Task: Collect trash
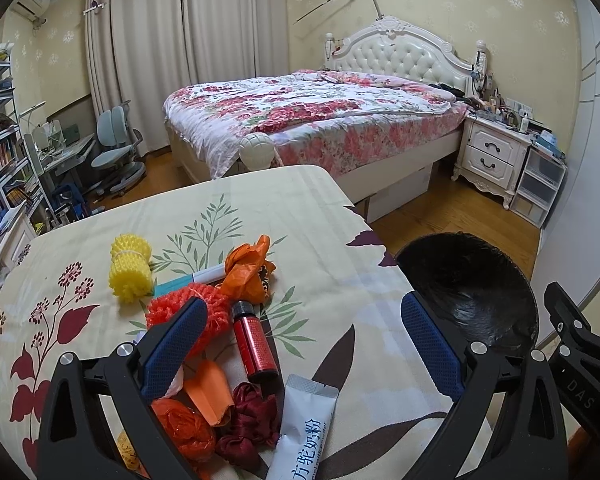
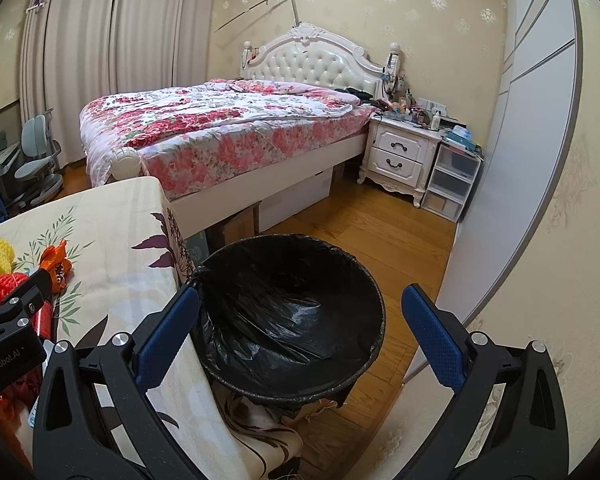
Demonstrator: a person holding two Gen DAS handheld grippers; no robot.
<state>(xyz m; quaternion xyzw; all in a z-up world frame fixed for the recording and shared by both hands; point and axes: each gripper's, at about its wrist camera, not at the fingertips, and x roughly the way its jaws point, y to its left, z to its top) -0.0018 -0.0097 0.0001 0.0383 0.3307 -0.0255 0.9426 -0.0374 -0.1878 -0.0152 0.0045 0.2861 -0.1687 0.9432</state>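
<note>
We hold the left claw [image 1: 300, 344] spread wide and empty above the table [image 1: 340, 216], whose leaf-print cloth carries all the visible litter: a yellow foam fruit net [image 1: 130, 268], an orange foam net [image 1: 216, 316], crumpled orange plastic [image 1: 248, 268], a small red bottle [image 1: 254, 344], a white milk-powder sachet [image 1: 304, 432], a dark red fabric scrap [image 1: 252, 420] and a marker pen [image 1: 208, 274]. The right claw [image 2: 300, 336] is likewise released and carries nothing, poised over the black-lined trash bin [image 2: 292, 316] that stands on the floor just beside the table's edge. The liner shows no trash inside, so we judge collection as barely begun: every piece is left to pick up and drop in the bin.
</note>
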